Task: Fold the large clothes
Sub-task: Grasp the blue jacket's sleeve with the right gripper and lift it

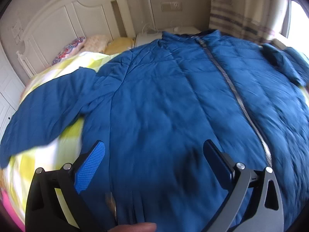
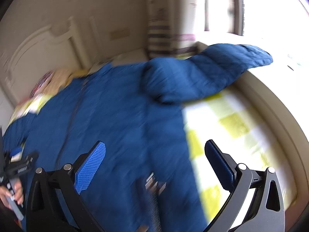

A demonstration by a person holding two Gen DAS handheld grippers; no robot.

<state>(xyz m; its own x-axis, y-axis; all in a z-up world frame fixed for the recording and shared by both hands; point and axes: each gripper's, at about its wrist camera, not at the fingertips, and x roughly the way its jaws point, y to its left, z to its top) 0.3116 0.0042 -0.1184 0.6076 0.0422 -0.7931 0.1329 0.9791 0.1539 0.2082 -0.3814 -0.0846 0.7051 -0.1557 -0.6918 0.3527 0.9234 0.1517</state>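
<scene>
A large blue padded jacket point(image 1: 164, 96) lies front up on the bed, zipped, its silver zipper point(image 1: 227, 81) running toward the collar at the far side. Its left sleeve point(image 1: 44, 108) stretches out over the checked sheet. My left gripper point(image 1: 154, 154) hovers open above the jacket's lower left panel, nothing between its fingers. In the blurred right wrist view, the jacket point(image 2: 108, 119) fills the middle and its right sleeve point(image 2: 208, 71) reaches toward the bed's edge. My right gripper point(image 2: 155, 154) stands open over the jacket's right hem. The other gripper, held in a hand point(image 2: 11, 191), shows at far left.
The bed carries a yellow-and-white checked sheet point(image 2: 231, 123) with pillows point(image 1: 77, 46) by the white headboard point(image 1: 58, 19). A striped curtain point(image 1: 237, 19) and bright window point(image 2: 270, 9) lie beyond. The bed's raised edge point(image 2: 270, 104) runs along the right.
</scene>
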